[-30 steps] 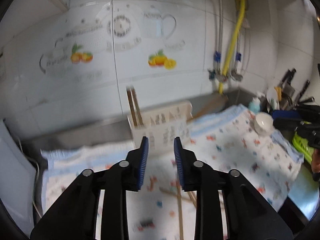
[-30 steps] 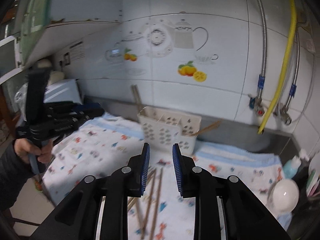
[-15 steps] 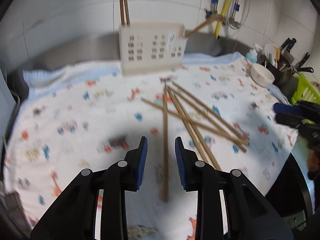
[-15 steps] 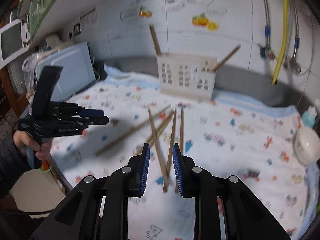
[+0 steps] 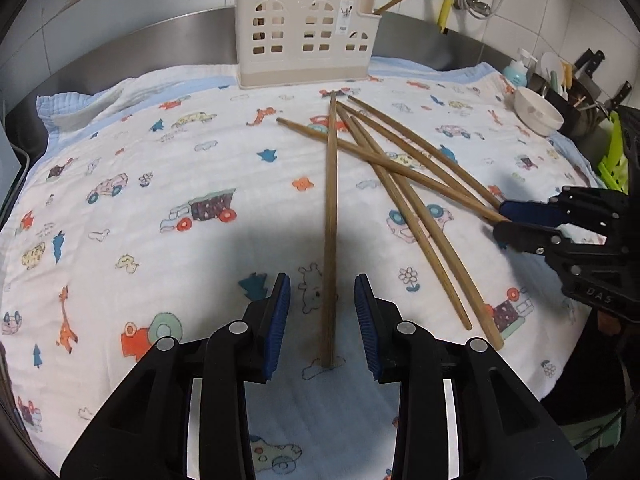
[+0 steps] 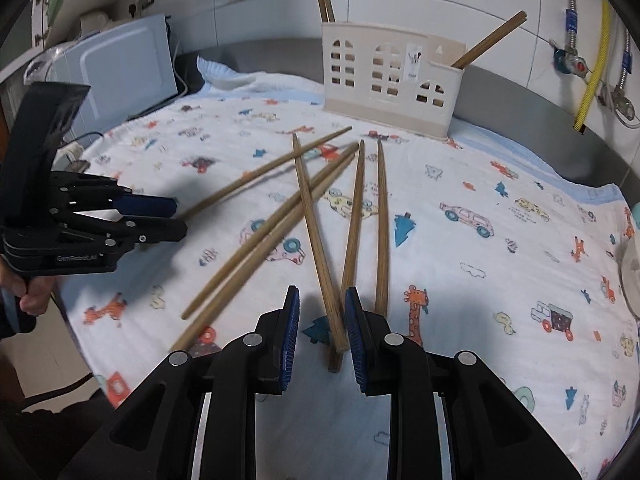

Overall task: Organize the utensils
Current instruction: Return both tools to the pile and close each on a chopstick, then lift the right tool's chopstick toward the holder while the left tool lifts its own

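Observation:
Several wooden chopsticks [image 5: 394, 168] lie crossed on a white cartoon-print cloth [image 5: 160, 168]; they also show in the right wrist view [image 6: 304, 208]. A cream utensil holder [image 5: 306, 36] stands at the back with chopsticks in it, also in the right wrist view [image 6: 390, 76]. My left gripper [image 5: 322, 292] is open, its jaws on either side of the near end of one chopstick [image 5: 331, 216]. My right gripper [image 6: 320, 308] is open around the near ends of two chopsticks [image 6: 336, 308]. It also shows in the left wrist view [image 5: 520, 224].
A white bowl [image 5: 538, 110], a bottle and knives stand at the right of the counter. A white appliance [image 6: 116, 68] stands at the left. Tiled wall, pipes and a yellow hose [image 6: 596, 52] are behind. The cloth's front edge is near both grippers.
Both grippers have tilted down from the wall and lowered to the cloth. Each now has its open jaws around chopstick ends.

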A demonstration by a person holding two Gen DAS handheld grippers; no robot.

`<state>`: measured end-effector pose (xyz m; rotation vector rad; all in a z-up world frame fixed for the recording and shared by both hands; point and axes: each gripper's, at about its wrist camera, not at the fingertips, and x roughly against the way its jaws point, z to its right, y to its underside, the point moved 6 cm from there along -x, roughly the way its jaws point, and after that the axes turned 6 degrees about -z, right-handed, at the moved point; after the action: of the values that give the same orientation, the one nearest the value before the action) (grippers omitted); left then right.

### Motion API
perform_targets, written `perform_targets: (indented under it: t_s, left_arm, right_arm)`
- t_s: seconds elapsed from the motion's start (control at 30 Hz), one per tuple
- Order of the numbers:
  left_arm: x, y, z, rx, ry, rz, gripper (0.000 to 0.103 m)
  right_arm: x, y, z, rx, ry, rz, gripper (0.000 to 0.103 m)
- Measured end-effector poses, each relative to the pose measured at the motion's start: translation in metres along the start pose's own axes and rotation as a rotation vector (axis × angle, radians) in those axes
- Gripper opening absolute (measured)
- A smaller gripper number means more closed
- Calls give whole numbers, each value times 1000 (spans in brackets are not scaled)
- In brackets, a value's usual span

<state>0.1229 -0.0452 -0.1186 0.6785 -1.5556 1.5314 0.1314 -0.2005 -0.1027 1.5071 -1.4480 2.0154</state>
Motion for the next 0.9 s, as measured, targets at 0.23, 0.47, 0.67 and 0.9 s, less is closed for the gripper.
perform_targets:
  t_s: [0.23,0.47,0.67,0.9]
  left_arm:
    - [-3,-3,7,-35,-25,30,17]
    - [0,-7,4,-27,-79,70,6]
    - [29,-20,-4,32,-19,133,6]
    - [35,-23,-4,18,6,126,7]
  right_arm:
    - [0,0,2,-9,6,7,11]
    - [13,-3,3,-41,-3,42,7]
    - [46,-18,6,-69,-15,112,7]
    - [85,-43,13,-90,-29,200,6]
